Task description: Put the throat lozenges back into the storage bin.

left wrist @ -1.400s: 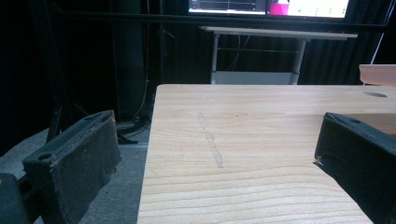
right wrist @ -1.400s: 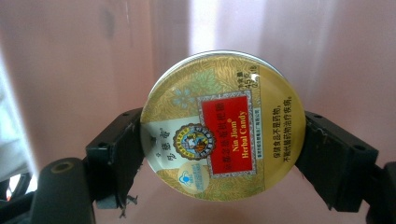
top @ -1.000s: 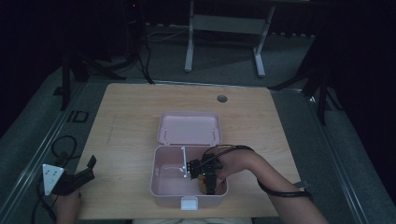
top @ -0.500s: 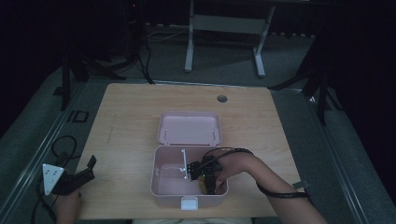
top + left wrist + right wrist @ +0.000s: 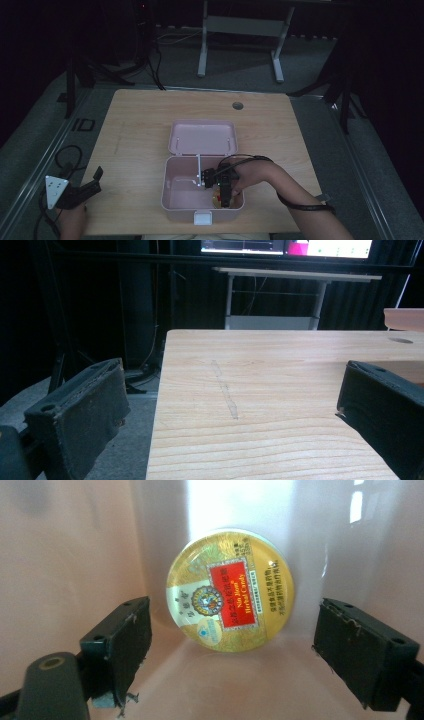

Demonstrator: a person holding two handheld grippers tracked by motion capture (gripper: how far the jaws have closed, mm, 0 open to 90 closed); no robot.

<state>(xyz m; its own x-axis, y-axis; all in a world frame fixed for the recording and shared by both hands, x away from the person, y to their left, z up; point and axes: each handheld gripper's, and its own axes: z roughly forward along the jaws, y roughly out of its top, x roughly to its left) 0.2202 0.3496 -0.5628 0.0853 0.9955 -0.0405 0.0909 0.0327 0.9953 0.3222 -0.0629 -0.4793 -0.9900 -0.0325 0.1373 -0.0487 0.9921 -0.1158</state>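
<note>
A pink box (image 5: 172,197) sits open near the table's front edge, its lid (image 5: 202,137) folded back behind it. In its right compartment lies a round gold candy tin (image 5: 230,590) with a red label, resting against the pink wall; from above the tin (image 5: 218,200) peeks out beside my right gripper (image 5: 223,196). That gripper (image 5: 227,647) is inside the box and open, with its jaws on either side of the tin and apart from it. My left gripper (image 5: 82,189) rests at the table's front left corner. Its jaws (image 5: 225,415) stand wide open over bare wood.
A white divider (image 5: 199,170) splits the box into compartments. A round cable hole (image 5: 238,105) lies near the table's far edge. A desk frame (image 5: 240,30) stands on the floor beyond. A cable (image 5: 65,155) loops beside the left hand.
The right gripper has shifted slightly inside the box's right compartment. The left gripper has not moved.
</note>
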